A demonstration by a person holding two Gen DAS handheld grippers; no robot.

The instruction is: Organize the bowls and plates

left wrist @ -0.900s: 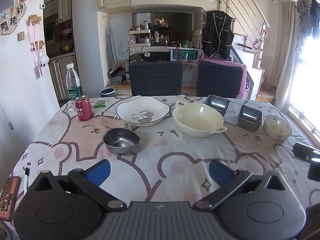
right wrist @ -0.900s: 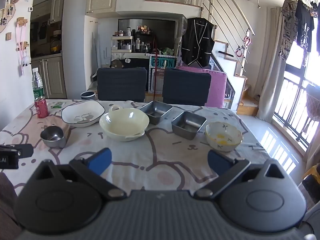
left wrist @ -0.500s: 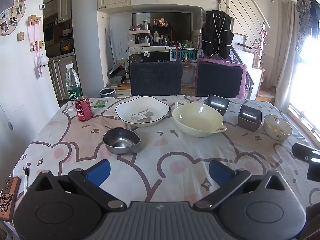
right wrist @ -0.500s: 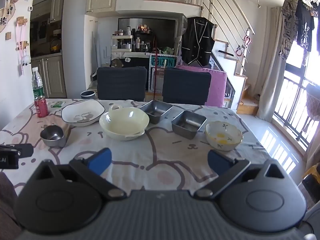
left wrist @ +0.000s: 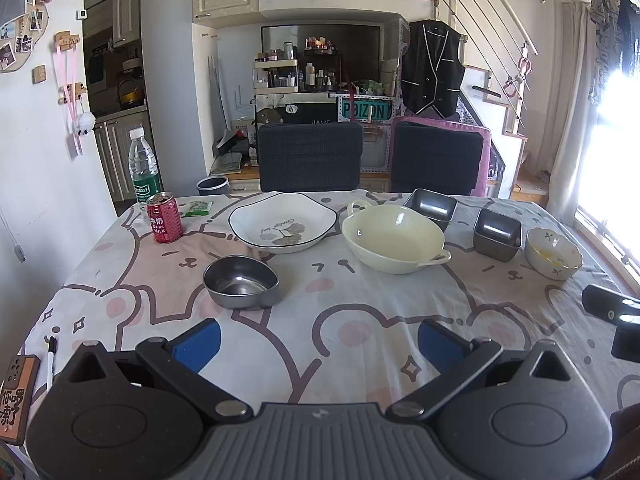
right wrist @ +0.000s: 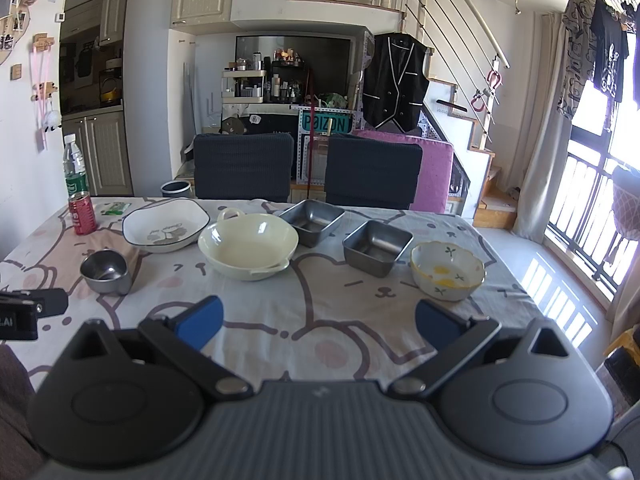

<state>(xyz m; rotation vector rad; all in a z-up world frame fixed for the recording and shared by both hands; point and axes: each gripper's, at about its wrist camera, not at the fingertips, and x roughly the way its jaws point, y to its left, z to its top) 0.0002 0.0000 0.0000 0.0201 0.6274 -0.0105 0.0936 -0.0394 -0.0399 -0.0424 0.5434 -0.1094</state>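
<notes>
On the cartoon tablecloth stand a white black-rimmed plate (left wrist: 282,222) (right wrist: 166,229), a cream two-handled bowl (left wrist: 394,238) (right wrist: 248,245), a small round steel bowl (left wrist: 241,282) (right wrist: 105,272), two square steel dishes (left wrist: 430,206) (left wrist: 497,233) (right wrist: 312,221) (right wrist: 377,247) and a floral ceramic bowl (left wrist: 553,253) (right wrist: 447,270). My left gripper (left wrist: 318,338) is open and empty, just in front of the steel bowl. My right gripper (right wrist: 318,320) is open and empty, in front of the floral bowl and the cream bowl.
A red drink can (left wrist: 164,219) and a water bottle (left wrist: 143,166) stand at the far left corner. Two dark chairs (left wrist: 310,158) (left wrist: 436,158) stand behind the table. A marker (left wrist: 50,358) and a small sign (left wrist: 16,396) lie at the near left edge.
</notes>
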